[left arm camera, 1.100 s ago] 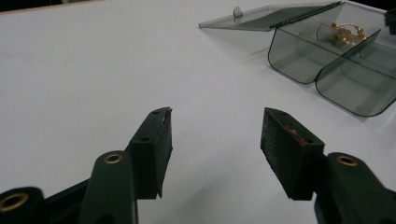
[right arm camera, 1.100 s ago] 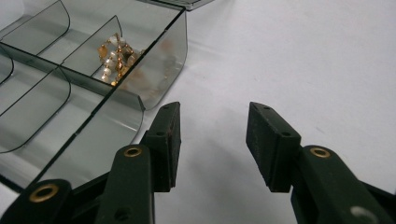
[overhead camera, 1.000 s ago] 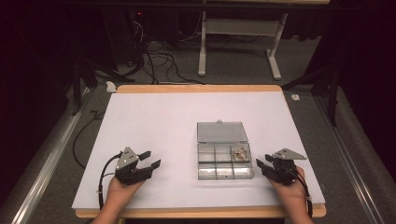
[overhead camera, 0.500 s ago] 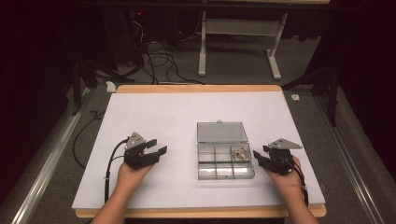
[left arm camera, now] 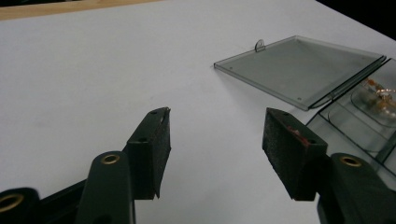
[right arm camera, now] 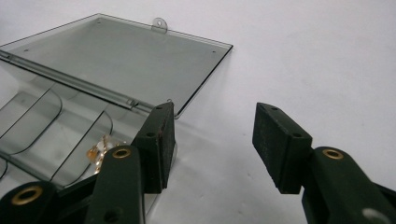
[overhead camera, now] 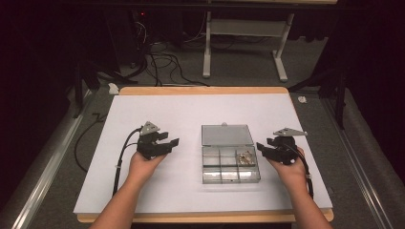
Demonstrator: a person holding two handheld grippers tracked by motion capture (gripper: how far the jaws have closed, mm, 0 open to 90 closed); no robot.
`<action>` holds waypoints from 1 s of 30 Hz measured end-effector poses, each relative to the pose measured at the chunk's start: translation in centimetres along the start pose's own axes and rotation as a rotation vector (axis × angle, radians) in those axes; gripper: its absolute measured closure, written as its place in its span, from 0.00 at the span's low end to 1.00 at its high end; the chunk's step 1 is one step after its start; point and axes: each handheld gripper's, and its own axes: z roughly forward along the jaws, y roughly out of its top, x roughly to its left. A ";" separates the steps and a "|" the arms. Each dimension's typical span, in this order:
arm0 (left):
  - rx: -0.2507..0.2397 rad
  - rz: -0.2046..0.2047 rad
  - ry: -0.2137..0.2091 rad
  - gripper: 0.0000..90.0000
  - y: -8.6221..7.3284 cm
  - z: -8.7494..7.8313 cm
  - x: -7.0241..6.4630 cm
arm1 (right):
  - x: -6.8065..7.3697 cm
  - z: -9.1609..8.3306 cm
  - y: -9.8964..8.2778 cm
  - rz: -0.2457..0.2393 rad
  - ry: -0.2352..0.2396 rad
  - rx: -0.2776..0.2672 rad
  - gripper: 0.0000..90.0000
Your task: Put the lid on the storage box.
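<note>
Both grippers, left (overhead camera: 168,141) and right (overhead camera: 263,148), gape empty, the right's jaws just widening, flanking a clear compartment box (overhead camera: 230,162), lid (overhead camera: 226,134) flat open, small coppery bits (overhead camera: 246,158) inside.

The white counter (overhead camera: 157,191) is lit evenly from overhead, while the surroundings from nine through three o'clock are left nearly black. Soft shadows are cast beneath the hands. In both gripper views, the near fingers (left arm camera: 152,154) are rendered slightly soft.
</note>
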 end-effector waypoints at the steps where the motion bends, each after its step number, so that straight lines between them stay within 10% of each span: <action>1: 0.001 -0.005 -0.003 0.47 0.3 0.3 -0.1 | 0.0 0.1 0.2 0.002 -0.002 0.003 0.55; 10: 0.031 -0.001 -0.008 0.45 1.9 2.2 -0.6 | -0.1 0.9 1.8 0.007 0.017 0.030 0.52; 30: 0.109 -0.146 -0.171 0.39 1.1 8.2 -3.9 | 0.3 4.5 3.3 0.094 0.112 0.121 0.43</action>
